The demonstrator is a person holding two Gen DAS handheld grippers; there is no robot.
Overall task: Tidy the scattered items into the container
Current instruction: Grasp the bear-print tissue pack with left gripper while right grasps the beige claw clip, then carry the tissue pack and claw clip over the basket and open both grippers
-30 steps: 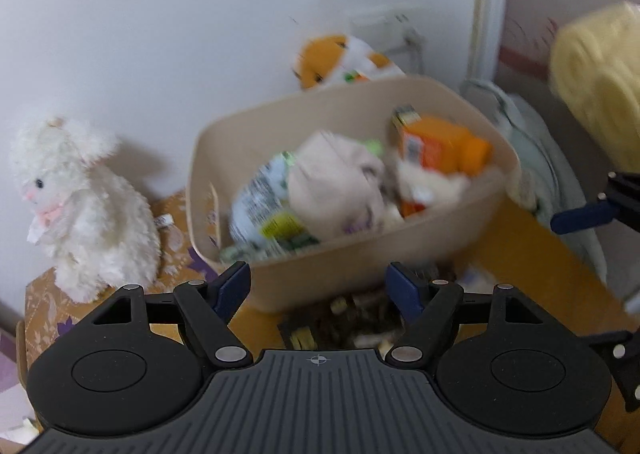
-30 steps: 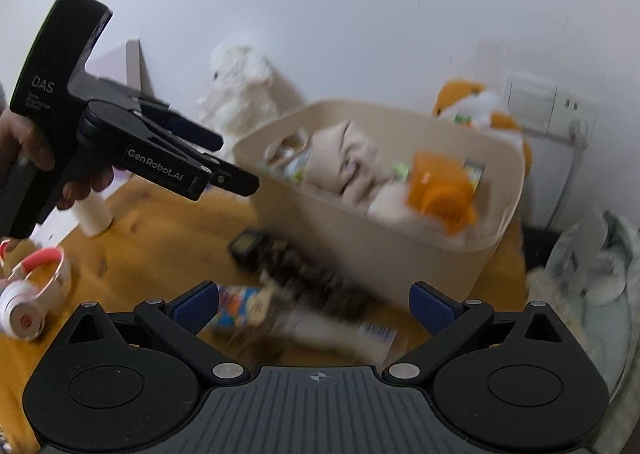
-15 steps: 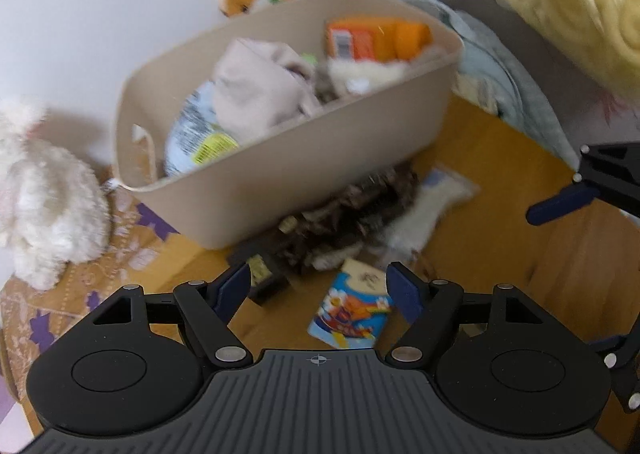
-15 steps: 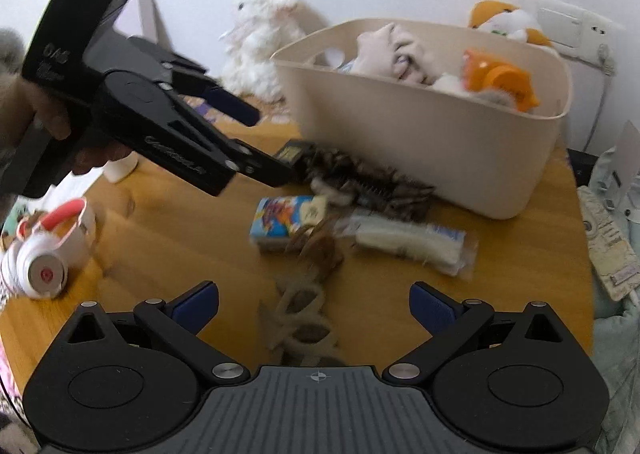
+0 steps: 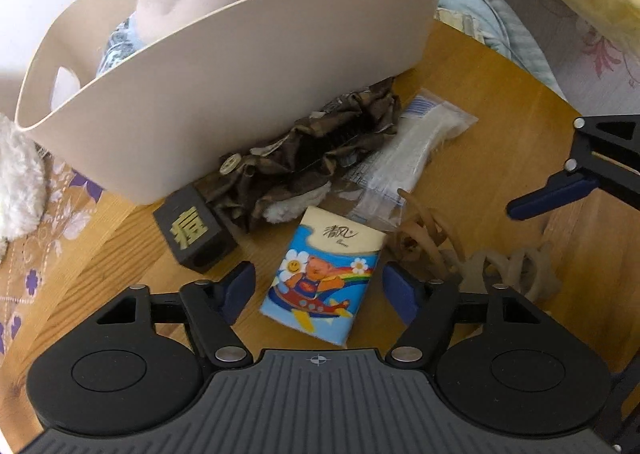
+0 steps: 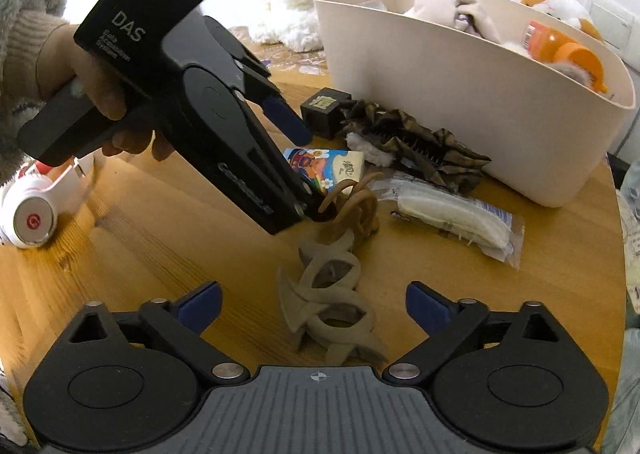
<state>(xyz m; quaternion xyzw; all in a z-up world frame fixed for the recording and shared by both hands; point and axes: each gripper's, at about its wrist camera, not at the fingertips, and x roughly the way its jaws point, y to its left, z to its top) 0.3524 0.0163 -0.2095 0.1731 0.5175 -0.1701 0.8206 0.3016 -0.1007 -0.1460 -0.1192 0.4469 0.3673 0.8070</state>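
Note:
A beige tub (image 5: 240,66) (image 6: 460,102) holds cloth and an orange bottle. In front of it on the wooden table lie a blue tissue pack (image 5: 324,282) (image 6: 320,166), a black block (image 5: 194,232) (image 6: 324,110), a brown scrunchie clip (image 5: 320,146) (image 6: 416,142), a clear packet (image 5: 412,150) (image 6: 456,218) and tan hair claws (image 5: 516,266) (image 6: 332,294). My left gripper (image 5: 319,288) is open, straddling the tissue pack just above it. My right gripper (image 6: 313,304) is open, straddling the nearest tan claw.
White headphones (image 6: 28,218) lie at the table's left. A white plush toy (image 5: 16,182) (image 6: 296,10) sits left of the tub. Blue-grey fabric (image 5: 500,18) lies beyond the table's right edge. The left gripper's body (image 6: 224,142) crosses the right wrist view.
Both grippers have dropped from tub height toward the table. The left has closed in over the tissue pack, the right over the tan claws. Both stay open.

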